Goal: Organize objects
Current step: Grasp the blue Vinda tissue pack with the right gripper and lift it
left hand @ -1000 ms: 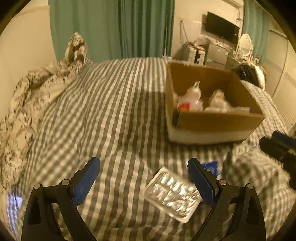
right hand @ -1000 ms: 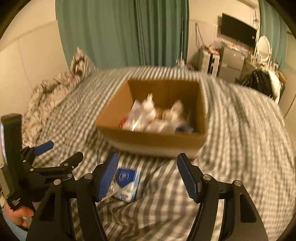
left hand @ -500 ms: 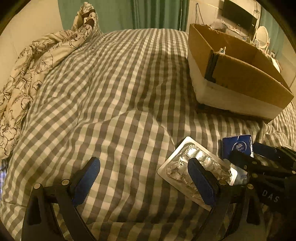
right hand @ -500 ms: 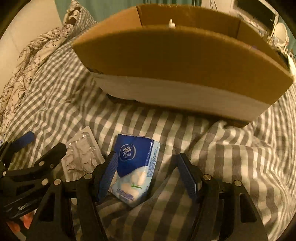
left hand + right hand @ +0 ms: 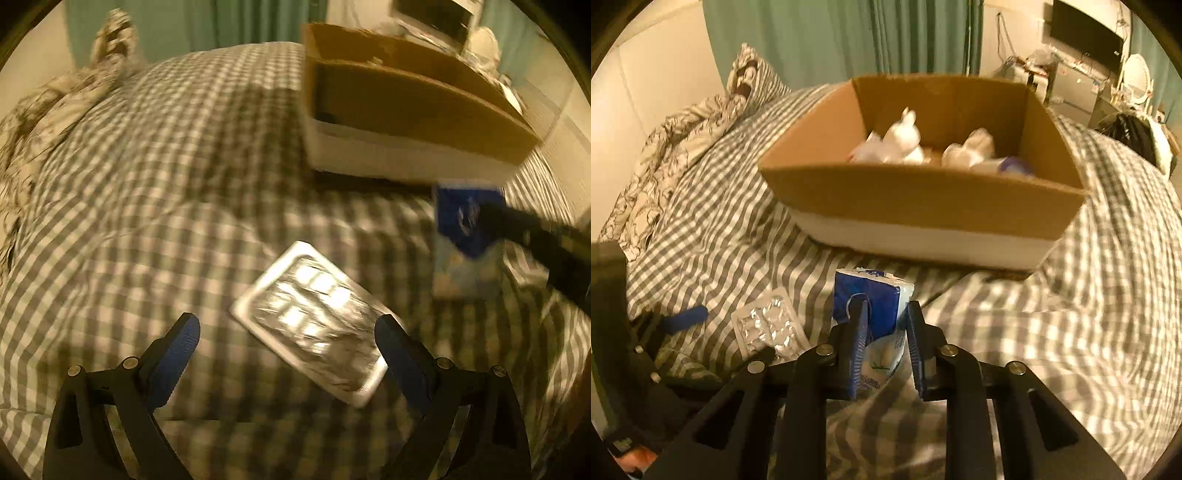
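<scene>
Our right tongs pinch the tissue pack just before the cardboard box, which holds several items; left tongs gape wide over the blister pack, ungrasped.

Grey-and-white checked bed cover; brown cardboard box with a white lower band; blue-and-white tissue pack; silver foil blister sheet; green curtains.

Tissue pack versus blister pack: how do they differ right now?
The tissue pack is clamped in the right gripper; the blister pack lies free between the left gripper's open fingers. The tissue pack is blue and white and thick; the blister pack is silvery and flat. Both are outside the cardboard box.
</scene>
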Demonstrator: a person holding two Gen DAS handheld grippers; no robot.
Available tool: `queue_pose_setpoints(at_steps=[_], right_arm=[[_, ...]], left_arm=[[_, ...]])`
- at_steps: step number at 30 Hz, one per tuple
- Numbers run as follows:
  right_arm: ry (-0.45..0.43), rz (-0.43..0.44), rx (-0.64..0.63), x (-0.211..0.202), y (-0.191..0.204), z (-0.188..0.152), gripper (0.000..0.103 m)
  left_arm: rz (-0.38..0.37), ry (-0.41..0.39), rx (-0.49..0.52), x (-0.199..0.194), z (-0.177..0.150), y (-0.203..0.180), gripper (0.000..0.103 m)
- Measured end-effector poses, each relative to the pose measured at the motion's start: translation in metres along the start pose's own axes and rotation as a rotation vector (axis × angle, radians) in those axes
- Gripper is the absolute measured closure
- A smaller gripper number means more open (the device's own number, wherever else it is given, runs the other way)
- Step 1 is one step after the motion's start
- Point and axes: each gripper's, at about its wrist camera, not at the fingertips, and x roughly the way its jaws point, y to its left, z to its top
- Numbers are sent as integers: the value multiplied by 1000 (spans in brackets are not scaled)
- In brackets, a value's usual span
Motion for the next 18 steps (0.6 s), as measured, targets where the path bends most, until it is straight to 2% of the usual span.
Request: queue_pose_setpoints(at_steps=[5,7,11,18], right_arm=[[16,31,30,5,-9,1,83],[22,41,33,7,-10,2,82],[31,50,30,10,-9,-2,82],[45,55,26,14,-9,-4,83]], left_arm=[[-7,66,77,16,-1,-23,5],[6,86,66,26,2,-24,5],[-15,112,1,41,13,-22,0],[-14,139,7,55,21,-30,0]])
